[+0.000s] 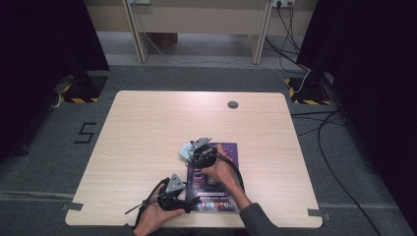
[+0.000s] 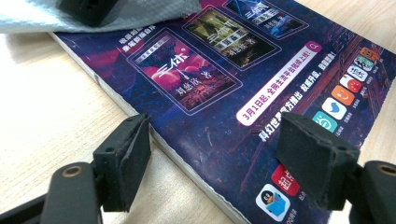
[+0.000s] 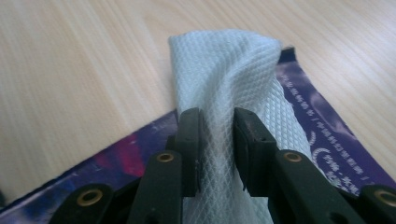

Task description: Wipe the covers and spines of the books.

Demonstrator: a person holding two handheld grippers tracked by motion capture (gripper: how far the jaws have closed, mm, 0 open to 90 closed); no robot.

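A pale, waffle-textured cloth (image 3: 224,88) stands bunched over the far corner of a purple magazine (image 2: 224,93) lying flat on the worktop (image 1: 147,128).

The table (image 1: 147,123) lies bare left of and beyond the magazine (image 1: 223,189); the cable grommet (image 1: 233,104) sits flush, well beyond.

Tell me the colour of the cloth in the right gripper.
Pale blue-white cloth, waffle-textured; right gripper view.
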